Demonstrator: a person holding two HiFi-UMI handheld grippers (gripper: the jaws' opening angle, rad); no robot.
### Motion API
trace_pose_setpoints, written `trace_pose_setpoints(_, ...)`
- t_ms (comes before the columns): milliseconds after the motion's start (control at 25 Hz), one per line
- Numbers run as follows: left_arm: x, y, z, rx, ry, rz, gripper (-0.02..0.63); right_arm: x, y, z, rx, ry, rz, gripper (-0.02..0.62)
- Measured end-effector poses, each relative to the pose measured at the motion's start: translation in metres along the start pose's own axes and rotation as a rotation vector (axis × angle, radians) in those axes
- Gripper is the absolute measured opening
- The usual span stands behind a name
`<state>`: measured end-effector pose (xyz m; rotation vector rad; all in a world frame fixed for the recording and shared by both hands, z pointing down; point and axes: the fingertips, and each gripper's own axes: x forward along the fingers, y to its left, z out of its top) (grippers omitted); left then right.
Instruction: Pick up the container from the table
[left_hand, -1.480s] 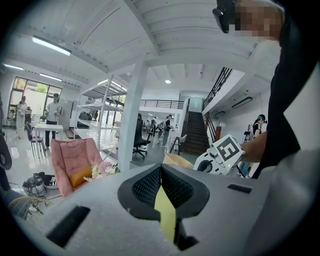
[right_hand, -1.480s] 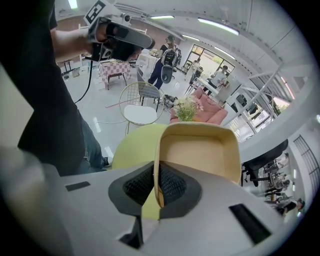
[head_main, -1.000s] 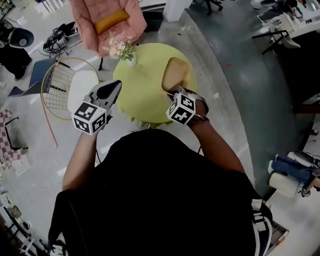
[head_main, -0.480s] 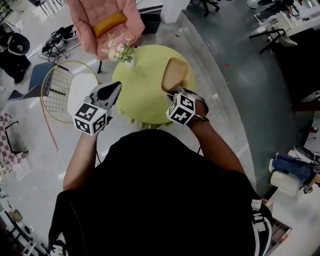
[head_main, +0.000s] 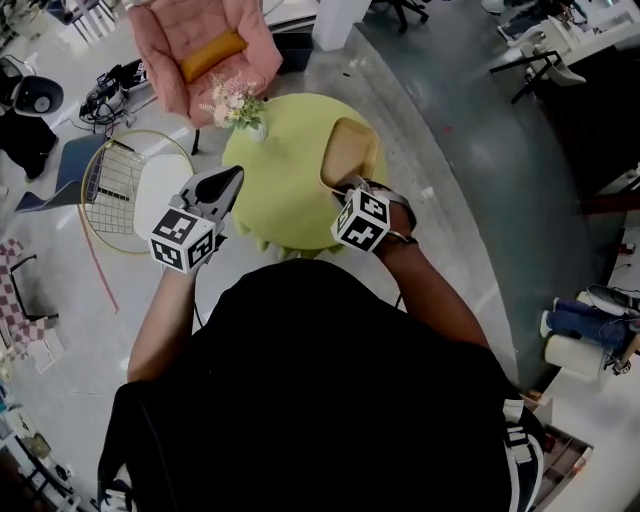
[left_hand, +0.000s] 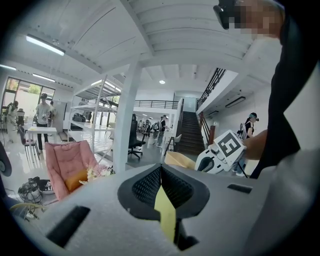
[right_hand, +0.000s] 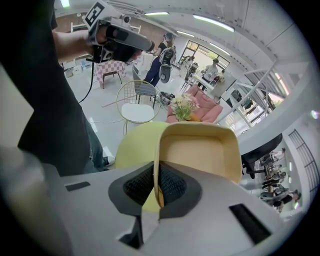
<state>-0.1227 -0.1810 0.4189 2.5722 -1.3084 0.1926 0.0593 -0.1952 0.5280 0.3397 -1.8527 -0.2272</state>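
The right gripper (right_hand: 157, 186) is pinched tight on the near wall of the container (right_hand: 201, 156). The container sits on the yellow table's (head_main: 280, 175) right side, stretching away. The left gripper (left_hand: 161, 186) is closed and empty and hangs by the table's left edge.

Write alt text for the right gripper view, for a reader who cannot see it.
The right gripper is shut on the near wall of an empty tan container over a round yellow-green table. Behind it stand a flower bouquet and a pink armchair; the left gripper is held up at the top left.
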Motion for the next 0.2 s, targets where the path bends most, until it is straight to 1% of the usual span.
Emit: trace_pose_setpoints(200, -0.0025, -0.0064, 0.0008, 0.009, -0.004, -0.014, 0.017, -0.0077, 0.0037, -0.0016, 0.007, 0.003, -0.015, 0.018)
